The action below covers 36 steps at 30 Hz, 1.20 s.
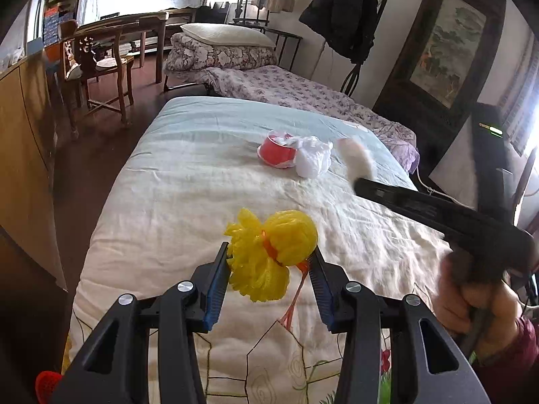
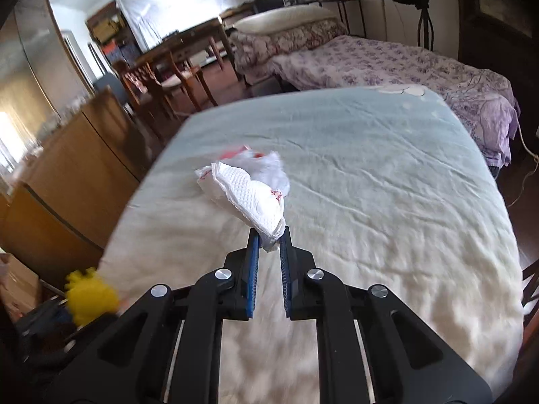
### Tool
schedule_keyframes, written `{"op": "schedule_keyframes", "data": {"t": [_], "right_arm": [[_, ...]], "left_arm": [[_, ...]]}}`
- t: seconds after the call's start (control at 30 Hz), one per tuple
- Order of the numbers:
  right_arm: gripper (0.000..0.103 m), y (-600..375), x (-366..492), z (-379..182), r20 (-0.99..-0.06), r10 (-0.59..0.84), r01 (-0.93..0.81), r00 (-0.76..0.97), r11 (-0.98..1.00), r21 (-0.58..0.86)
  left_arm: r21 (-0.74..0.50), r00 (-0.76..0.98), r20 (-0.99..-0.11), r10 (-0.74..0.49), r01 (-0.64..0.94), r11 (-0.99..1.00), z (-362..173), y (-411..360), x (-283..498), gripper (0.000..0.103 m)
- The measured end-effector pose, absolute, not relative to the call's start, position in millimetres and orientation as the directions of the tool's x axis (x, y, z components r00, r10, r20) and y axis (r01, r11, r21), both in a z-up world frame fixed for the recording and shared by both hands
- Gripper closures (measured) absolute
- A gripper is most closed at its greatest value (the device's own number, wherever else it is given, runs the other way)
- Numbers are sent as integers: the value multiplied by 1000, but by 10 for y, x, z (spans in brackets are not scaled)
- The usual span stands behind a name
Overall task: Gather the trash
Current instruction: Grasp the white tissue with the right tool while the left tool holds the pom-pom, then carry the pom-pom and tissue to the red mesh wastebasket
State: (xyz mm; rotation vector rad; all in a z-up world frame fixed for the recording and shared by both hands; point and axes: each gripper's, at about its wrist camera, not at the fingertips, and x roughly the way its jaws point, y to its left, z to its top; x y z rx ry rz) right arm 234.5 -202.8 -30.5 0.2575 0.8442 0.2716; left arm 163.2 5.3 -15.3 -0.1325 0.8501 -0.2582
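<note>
- Gripping a yellow mesh ball (image 1: pixel 269 252), the left gripper (image 1: pixel 269 262) is seen from the left wrist view held over a bed (image 1: pixel 168 202); the blue pads (image 1: pixel 215 289) are narrowed onto the mesh from both sides, with a gap kept only as wide as the bundle.
- An orange string (image 1: pixel 296 296) is seen hanging from the mesh ball, down between the jaws.
- Farther up the bed a red cup (image 1: pixel 276 153) is lying tipped on its side, stuffed with white scraps; a white plastic bag (image 1: pixel 311 158) is touching it on the right.
- The right gripper (image 1: pixel 362 181) is seen entering from the right edge, blurred, with a pale tissue (image 1: pixel 353 160) at its tip, just beside the white bag. Jaw width cannot be told from this view.
- A hand (image 1: pixel 471 299) with a dark red sleeve (image 1: pixel 515 353) is wrapped round the right gripper's handle.
- In the right wrist view, the right gripper (image 2: pixel 269 235) is nearly closed, pinching the lower corner of a white embossed tissue (image 2: pixel 249 195) between its blue pads (image 2: pixel 253 256).
- The tissue is lifted off the sheet, sticking up and left from the fingertips; red print is visible on it.
- Behind the tissue, the white bag (image 2: pixel 273 168) and a bit of red (image 2: pixel 232 153) are partly hidden.
- The yellow mesh (image 2: pixel 89 298) is seen blurred at lower left, off the bed's edge in this view.
- A second bed with a purple floral cover (image 2: pixel 387 64) is standing beyond.
</note>
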Motion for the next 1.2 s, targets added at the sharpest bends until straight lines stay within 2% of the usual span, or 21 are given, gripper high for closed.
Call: {"op": "schedule_keyframes", "data": {"t": [0.2, 0.53, 0.83, 1.2], "right_arm": [[90, -2157, 1994, -227, -655, 354, -135, 668, 922, 362], [89, -2321, 1773, -301, -658, 367, -106, 658, 910, 402], [89, -2383, 1509, -392, -643, 396, -104, 656, 890, 443], [89, -2265, 1045, -348, -615, 440, -156, 654, 874, 460]], "left_arm": [[-167, 655, -719, -234, 165, 972, -145, -4, 1579, 58], [-93, 686, -707, -169, 147, 985, -122, -94, 1495, 58], [-5, 745, -655, -125, 160, 987, -37, -275, 1241, 58], [-44, 755, -639, -149, 158, 986, 68, -217, 775, 58]]}}
